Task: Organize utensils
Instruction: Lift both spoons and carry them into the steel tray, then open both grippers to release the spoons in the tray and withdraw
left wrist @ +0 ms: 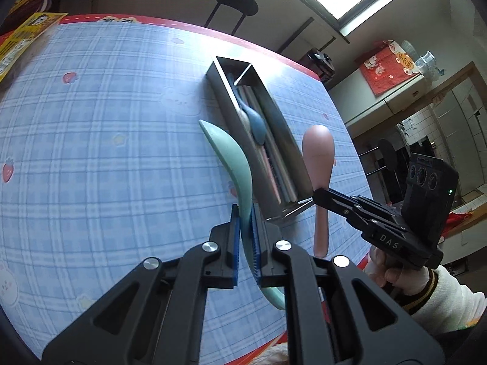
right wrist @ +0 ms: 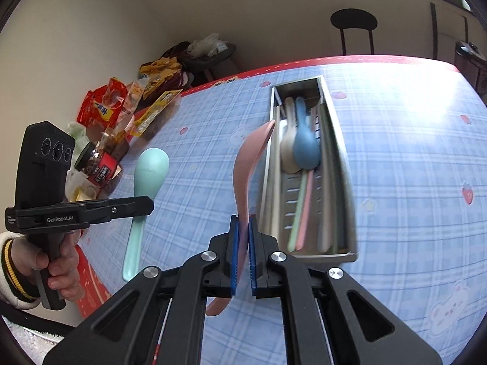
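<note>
My left gripper is shut on the handle of a mint-green spoon, held above the blue checked tablecloth just left of a long steel utensil box. My right gripper is shut on the handle of a pink spoon, bowl forward, close to the steel utensil box's left wall. In the left wrist view the pink spoon hangs right of the box in the right gripper. The right wrist view shows the green spoon in the left gripper. A blue spoon, a cream spoon and chopsticks lie in the box.
Snack packets and a jar crowd the table's far left corner. A yellow packet lies at that edge. A black stool stands beyond the table's red-trimmed far edge. Bare tablecloth spreads left of the box.
</note>
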Available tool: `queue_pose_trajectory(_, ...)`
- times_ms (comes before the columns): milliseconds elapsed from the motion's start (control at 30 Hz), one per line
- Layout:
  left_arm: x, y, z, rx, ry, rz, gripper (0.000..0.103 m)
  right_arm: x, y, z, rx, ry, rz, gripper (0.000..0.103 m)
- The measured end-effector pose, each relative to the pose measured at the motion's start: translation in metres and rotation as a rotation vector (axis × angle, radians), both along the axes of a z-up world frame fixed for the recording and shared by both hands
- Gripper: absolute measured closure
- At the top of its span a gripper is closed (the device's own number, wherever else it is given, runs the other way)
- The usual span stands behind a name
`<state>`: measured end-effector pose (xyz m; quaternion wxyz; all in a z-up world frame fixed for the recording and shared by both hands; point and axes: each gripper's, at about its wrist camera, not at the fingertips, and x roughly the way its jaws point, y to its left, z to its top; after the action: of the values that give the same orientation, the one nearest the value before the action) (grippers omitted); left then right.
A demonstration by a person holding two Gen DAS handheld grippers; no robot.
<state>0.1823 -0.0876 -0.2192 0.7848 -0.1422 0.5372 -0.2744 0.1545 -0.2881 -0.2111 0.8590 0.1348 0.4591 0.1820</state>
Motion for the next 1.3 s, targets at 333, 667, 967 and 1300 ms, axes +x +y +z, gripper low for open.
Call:
queue_pose_trajectory(333, 0.065, -0.093, -0.017, 0.050, 0.022, -0.094, 0.092, 0.063, -0.019, -0.007, -0.171, -0.001, 0.031, 0.097)
queue_pose_trajectory(667, 0.088, -0.121, -0.048, 0.108, 0.071, -0.121, 0.093, 0.076, -0.018, -0.036, -0.188, 0.073, 0.029, 0.097)
queue_pose_trajectory(967, 0.093, -0.103, -0.021, 0.134, 0.001, -0.074, 0.046, 0.067, -0.019, -0.011, -0.218, 0.015, -0.006, 0.052)
queue_pose_trajectory(1300, 0.066, -0.041, 0.074, 0.197, -0.227, 0.010, 0.006, 0.047, -0.017, 0.074, -0.315, -0.123, -0.099, 0.006)
